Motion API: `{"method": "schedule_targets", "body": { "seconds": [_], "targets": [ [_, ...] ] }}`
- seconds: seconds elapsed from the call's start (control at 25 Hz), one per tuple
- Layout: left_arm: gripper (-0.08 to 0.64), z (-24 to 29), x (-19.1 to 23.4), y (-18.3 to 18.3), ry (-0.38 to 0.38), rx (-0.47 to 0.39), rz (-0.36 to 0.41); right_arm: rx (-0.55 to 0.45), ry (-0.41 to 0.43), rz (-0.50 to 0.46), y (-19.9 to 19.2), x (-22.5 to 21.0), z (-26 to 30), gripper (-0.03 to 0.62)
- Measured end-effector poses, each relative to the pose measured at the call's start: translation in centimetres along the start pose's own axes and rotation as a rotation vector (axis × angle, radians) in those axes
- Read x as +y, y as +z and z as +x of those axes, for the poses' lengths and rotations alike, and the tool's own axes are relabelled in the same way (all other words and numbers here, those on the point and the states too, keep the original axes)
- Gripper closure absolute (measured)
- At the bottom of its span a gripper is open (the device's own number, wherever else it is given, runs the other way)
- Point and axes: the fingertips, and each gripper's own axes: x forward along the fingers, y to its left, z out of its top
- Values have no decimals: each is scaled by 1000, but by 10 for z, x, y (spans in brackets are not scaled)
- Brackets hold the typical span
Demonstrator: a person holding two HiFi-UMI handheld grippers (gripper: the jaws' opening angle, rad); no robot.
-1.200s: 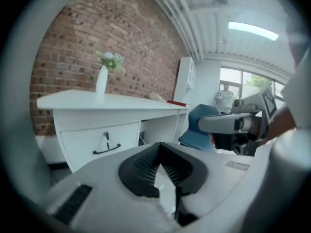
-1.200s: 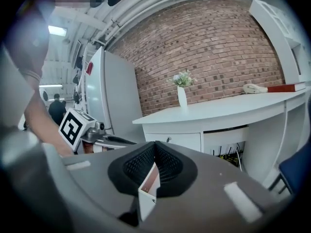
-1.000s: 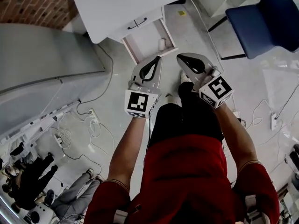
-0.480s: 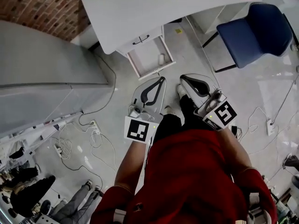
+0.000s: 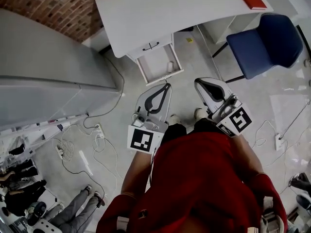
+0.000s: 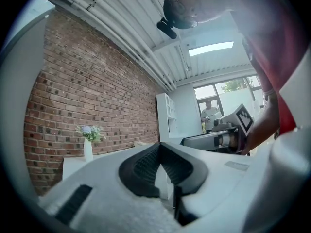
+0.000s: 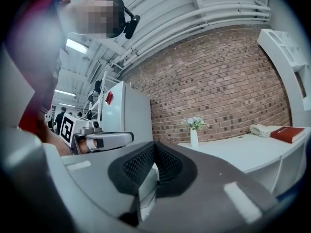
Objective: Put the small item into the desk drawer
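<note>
Currently, the small item (image 5: 169, 67) sits inside the open desk drawer (image 5: 154, 68), close against the drawer's right wall; it shows only as a small pale object, and its exact kind cannot be determined. Judged from its size, it should be light and rigid enough for a two-jaw pinch; apply the pads across its narrow width near mid-height, with moderate force, since a smooth pale surface may slip. No other contents are visible in the drawer, which stands pulled out from under the white desk (image 5: 170, 8). The left hand-held gripper (image 5: 167, 85) has its jaws fully together with nothing between them, as its own view (image 6: 159, 144) confirms. The right hand-held gripper (image 5: 198, 81) is likewise closed and empty (image 7: 154, 144). Both are well apart from the drawer, above the floor.
</note>
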Motion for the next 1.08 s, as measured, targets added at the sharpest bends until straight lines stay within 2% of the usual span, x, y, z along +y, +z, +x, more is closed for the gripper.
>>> {"method": "schedule_targets", "body": {
  "seconds": [0.4,0.64,1.08],
  "targets": [
    [554,25,-30,22,56,-21,32,-10,71,-48,17,-21,-30,586],
    [554,25,-38,22,79,3,38,-17,107,-52,19,-25,-37,586],
    [554,37,-52,27,94,9,42,-15,120,-39,22,-39,-54,586]
  ]
}}
